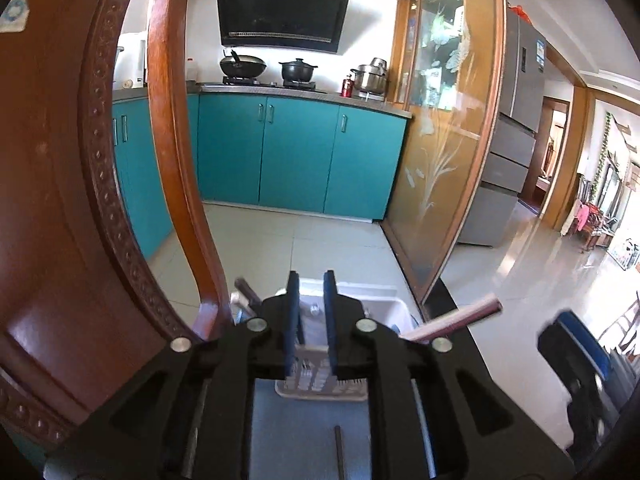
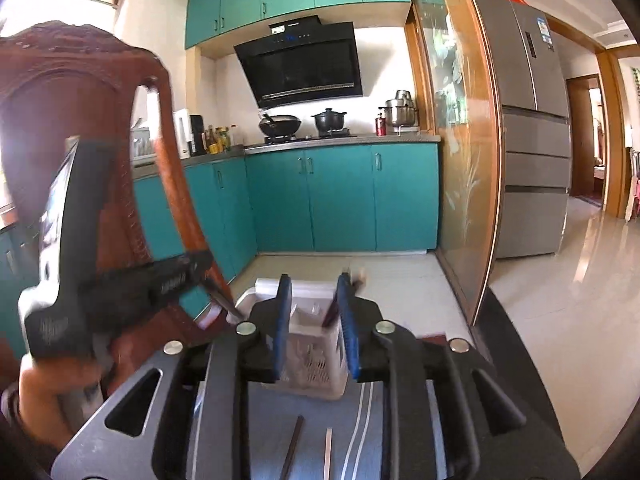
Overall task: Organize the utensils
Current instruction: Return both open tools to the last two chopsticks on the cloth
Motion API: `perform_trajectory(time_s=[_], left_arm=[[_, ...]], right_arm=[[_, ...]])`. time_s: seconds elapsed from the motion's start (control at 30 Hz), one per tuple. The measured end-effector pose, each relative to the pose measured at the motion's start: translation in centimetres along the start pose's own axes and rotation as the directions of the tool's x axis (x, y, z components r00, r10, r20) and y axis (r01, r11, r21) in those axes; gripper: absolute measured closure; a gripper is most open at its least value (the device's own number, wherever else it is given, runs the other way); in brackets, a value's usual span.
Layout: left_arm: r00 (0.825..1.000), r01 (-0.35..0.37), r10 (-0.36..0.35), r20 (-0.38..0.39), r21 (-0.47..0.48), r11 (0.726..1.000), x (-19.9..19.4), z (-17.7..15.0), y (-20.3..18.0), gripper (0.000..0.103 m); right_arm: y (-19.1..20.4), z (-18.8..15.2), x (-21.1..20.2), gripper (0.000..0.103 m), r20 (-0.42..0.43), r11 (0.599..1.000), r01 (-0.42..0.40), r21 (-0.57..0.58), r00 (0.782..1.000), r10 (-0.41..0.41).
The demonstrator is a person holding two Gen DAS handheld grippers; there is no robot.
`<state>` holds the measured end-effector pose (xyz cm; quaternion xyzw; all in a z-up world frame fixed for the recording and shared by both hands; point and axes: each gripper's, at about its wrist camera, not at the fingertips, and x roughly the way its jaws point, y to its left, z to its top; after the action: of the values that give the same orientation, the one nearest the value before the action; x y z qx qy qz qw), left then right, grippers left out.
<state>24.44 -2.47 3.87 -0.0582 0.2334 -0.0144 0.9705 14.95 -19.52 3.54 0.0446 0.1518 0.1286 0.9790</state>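
1. My left gripper (image 1: pixel 312 316) has its jaws narrowly parted, empty, just above the white utensil basket (image 1: pixel 394 307).
2. My right gripper (image 2: pixel 314 320) gapes wider, straddling the basket's rim.
3. Chopsticks (image 1: pixel 452 322) lean out of the basket, which stands on the table (image 1: pixel 296 432).
4. Beyond stand teal cabinets (image 1: pixel 296 152).

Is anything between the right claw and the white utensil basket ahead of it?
Nothing visible. The right claw is open, and the white utensil basket shows directly between its fingers. The left claw is off to the left side.

The basket (image 1: pixel 344 390) is largely hidden behind the jaws; its contents blur, and the chopstick (image 1: pixel 340 452) runs off the bottom edge.
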Motion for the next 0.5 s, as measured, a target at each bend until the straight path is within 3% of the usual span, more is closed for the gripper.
perform_trajectory(time_s=[0.1,0.17,0.23,0.3,0.4,0.5], left_arm=[[0.997,0.057,-0.057,-0.050,-0.001,0.998,-1.9,-2.5,0.5,0.085],[0.990,0.097,-0.094,-0.101,0.023,0.995,-2.5,-4.9,0.5,0.083],[0.977,0.114,-0.101,-0.185,0.058,0.992,-2.0,-8.3,0.5,0.083],[0.955,0.123,-0.098,-0.279,0.075,0.990,-0.7,-11.4,0.5,0.083],[0.886,0.140,-0.108,-0.450,0.038,0.989,1.7,-16.2,1.0,0.083],[0.855,0.154,-0.115,-0.505,0.034,0.988,2.8,-18.3,0.7,0.083]], right_arm=[[-1.4,-3.9,-0.7,0.075,-0.106,0.998,-0.025,0.056,0.994,0.031],[-2.7,-7.6,1.1,0.075,-0.284,0.996,0.007,0.088,0.959,0.019],[-4.0,-11.4,3.3,0.075,-0.445,0.991,0.084,0.102,0.895,-0.030],[-4.5,-13.6,4.8,0.075,-0.540,0.987,0.101,0.122,0.841,-0.020],[-4.1,-15.0,5.9,0.075,-0.583,0.985,0.094,0.142,0.812,0.007],[-3.3,-16.1,6.8,0.075,-0.617,0.986,0.092,0.142,0.787,0.015]])
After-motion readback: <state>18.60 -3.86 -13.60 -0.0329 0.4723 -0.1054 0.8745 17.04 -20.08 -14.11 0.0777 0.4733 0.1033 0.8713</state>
